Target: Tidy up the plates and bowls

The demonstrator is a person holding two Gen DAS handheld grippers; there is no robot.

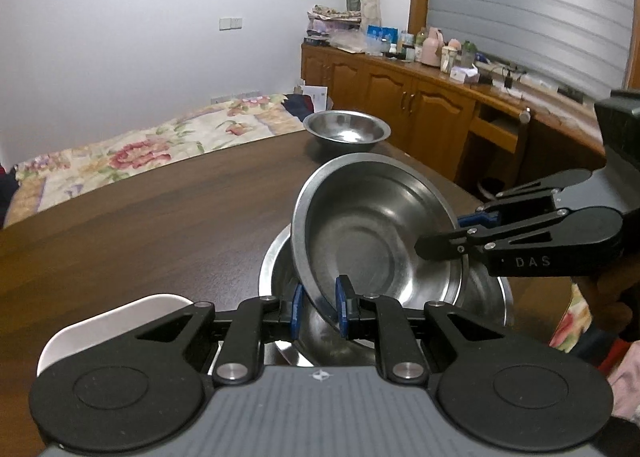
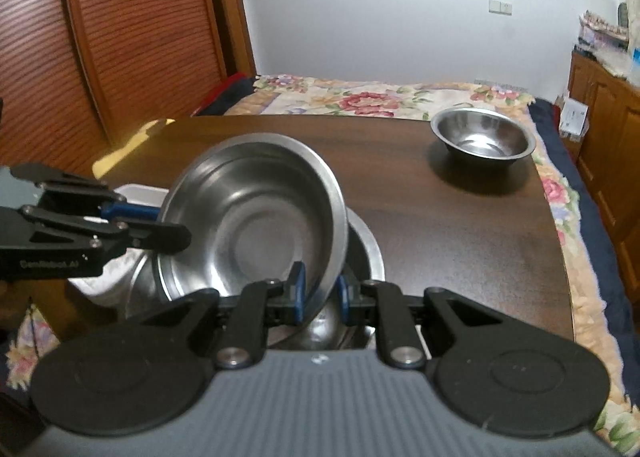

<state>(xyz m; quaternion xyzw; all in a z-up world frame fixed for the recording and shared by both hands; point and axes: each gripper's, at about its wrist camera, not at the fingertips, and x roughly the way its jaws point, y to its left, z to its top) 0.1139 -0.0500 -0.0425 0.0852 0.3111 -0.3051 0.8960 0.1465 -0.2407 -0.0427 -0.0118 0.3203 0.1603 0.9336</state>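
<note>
Bowl (image 1: 372,225) rim between both hand-held grippers

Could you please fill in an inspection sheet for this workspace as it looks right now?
Surface: dark brown wooden table, no spills seen.
Job's things: tilted steel bowl held over a larger steel bowl; small steel bowl apart at the far edge; white plate beside the stack.
Clutter: nothing seen on the table.
Grippers: left gripper and right gripper both shut on the tilted bowl's rim, at opposite sides.
Cables: nothing seen.
Surroundings: floral bedspread, wooden cabinet crowded with bottles.
</note>
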